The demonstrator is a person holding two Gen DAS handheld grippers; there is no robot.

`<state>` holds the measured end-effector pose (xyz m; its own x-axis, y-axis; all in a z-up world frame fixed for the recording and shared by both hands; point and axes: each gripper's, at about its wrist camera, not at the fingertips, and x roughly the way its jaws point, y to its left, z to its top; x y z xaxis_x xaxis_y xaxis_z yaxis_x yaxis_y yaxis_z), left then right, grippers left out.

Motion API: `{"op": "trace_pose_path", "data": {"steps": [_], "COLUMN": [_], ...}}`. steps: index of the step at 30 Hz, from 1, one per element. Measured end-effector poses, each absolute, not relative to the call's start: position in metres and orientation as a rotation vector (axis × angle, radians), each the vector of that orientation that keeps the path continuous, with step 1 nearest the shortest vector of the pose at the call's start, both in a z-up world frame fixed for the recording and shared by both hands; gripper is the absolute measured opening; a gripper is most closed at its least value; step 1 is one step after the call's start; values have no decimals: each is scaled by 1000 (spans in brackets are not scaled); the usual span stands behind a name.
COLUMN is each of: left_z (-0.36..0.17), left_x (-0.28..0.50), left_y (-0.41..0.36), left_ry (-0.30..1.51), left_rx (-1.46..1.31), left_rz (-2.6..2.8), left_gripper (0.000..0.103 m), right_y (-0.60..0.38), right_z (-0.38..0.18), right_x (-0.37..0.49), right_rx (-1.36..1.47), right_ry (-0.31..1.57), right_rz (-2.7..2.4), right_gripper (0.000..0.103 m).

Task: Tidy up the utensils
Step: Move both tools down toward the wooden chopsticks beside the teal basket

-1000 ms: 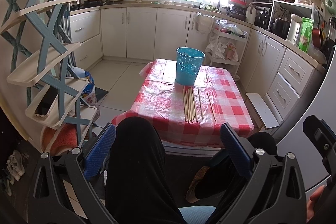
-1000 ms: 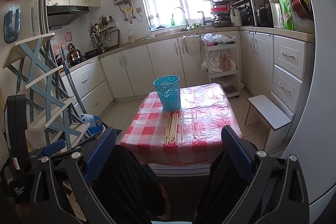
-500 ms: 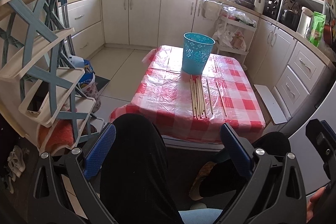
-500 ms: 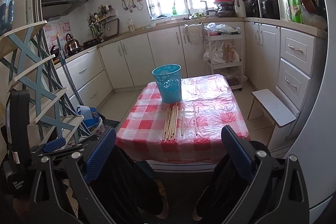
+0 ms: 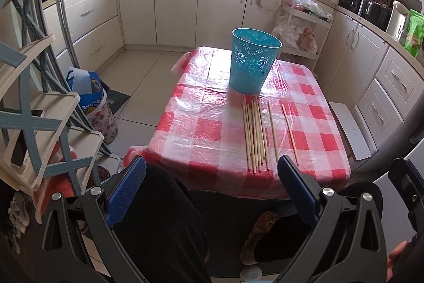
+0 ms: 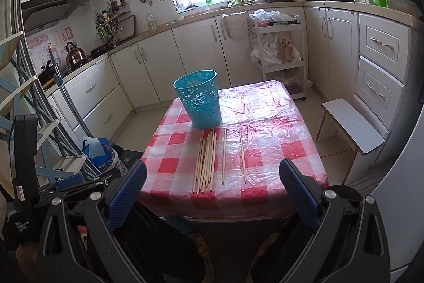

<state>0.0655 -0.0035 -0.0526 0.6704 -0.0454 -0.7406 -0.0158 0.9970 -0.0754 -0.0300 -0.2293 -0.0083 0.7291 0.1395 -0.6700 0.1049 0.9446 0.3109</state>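
**Chopsticks laid out before blue basket**

A bundle of chopsticks (image 5: 255,131) lies side by side on a red-checked table (image 5: 201,123), just in front of an upright blue basket (image 5: 254,62). Two single sticks (image 6: 224,155) lie apart to the bundle's right. More sticks appear to lie beside the basket, though glare obscures them. The left gripper (image 5: 210,177) and right gripper (image 6: 212,177) hang short of the table, jaws spread wide, holding nothing.

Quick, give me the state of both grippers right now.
Left gripper: jaws open, holding nothing, short of the red checked table.
Right gripper: jaws open, holding nothing, short of the wooden chopsticks.
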Motion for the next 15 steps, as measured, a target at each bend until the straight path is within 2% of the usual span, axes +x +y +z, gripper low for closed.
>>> {"op": "trace_pose_path", "data": {"steps": [14, 15], "left_z": [-103, -109], "left_x": [158, 165], "left_y": [-14, -16], "left_ry": [914, 923], "left_rx": [-78, -77], "left_rz": [-53, -54], "left_gripper": [95, 95], "right_y": [-242, -244], "right_z": [-78, -86], "right_x": [63, 72], "right_rx": [346, 345], "right_ry": [862, 875], "right_rz": [69, 73], "right_gripper": [95, 92]}}
